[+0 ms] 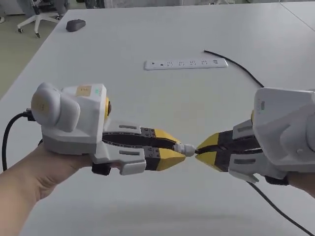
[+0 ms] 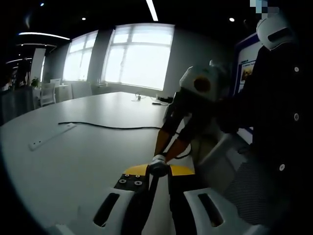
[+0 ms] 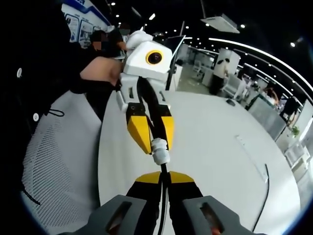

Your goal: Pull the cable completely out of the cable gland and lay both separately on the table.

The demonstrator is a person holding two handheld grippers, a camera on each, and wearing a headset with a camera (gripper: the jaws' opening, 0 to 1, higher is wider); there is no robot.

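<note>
Right gripper view, white gland [image 3: 160,151], black cable [image 3: 163,180]

Left gripper [image 2: 159,172] has its yellow tips clamped on the little white cable gland [image 2: 158,165], held up over a big white table [image 2: 73,161]. Right gripper [image 2: 165,148] comes in from the opposite side, tips pinched in tight against the gland's far end. Out on the table there's a white power strip [image 2: 51,137] with a black cord [image 2: 115,127] lying near it. Person in dark clothes [image 2: 274,127] on the right, bright windows [image 2: 139,54] at the back.
</note>
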